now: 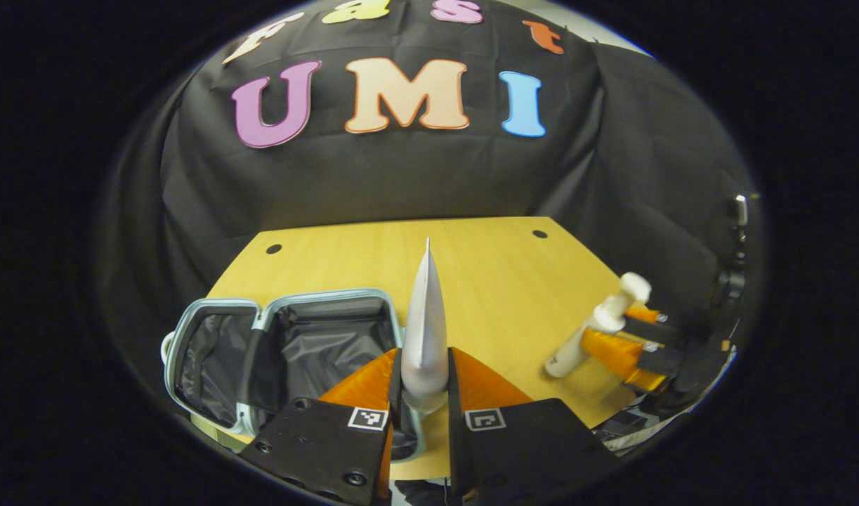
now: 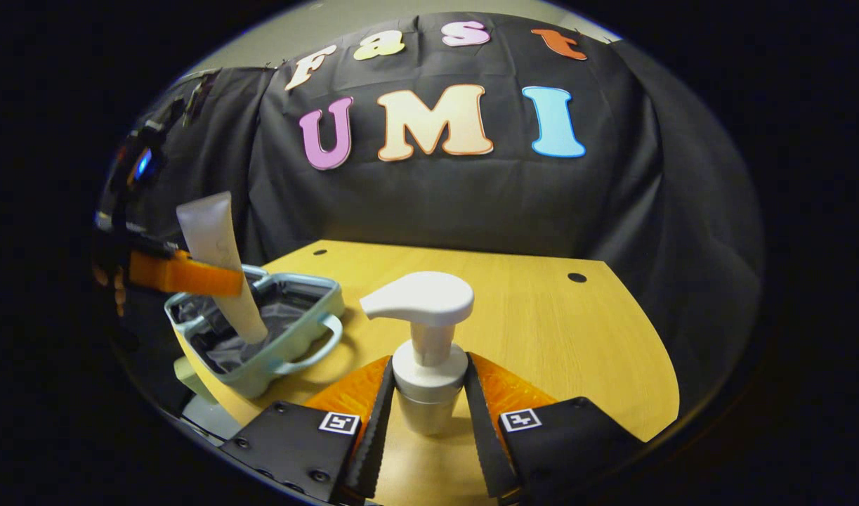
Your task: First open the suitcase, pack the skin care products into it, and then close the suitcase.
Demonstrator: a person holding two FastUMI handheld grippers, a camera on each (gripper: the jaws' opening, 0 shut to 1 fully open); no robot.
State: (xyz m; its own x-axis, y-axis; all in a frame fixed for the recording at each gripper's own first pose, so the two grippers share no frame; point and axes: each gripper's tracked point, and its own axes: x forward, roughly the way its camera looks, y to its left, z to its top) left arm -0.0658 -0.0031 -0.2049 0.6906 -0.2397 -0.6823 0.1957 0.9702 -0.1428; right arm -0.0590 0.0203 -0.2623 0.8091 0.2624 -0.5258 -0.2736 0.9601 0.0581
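- The left gripper (image 1: pixel 424 379) is pinching a pale squeeze tube (image 1: pixel 425 330) between both fingers, and the tube is standing with its flat crimped end pointing up.
- In the right gripper view, that tube (image 2: pixel 218 267) is hanging tilted over the open suitcase (image 2: pixel 260 337), cap end down inside the dark lining; whether it is touching the lining cannot be told.
- The suitcase (image 1: pixel 274 351) is lying open at the near left corner of the wooden table (image 1: pixel 485 281), its light blue shell showing two black-lined halves.
- The right gripper (image 2: pixel 429 407) is clamping a white pump bottle (image 2: pixel 425 351) by its neck, both fingers pressing on it, with the pump head upright.
- In the left gripper view, the pump bottle (image 1: pixel 598 327) is leaning above the right edge of the table, held in the right gripper (image 1: pixel 615 337).
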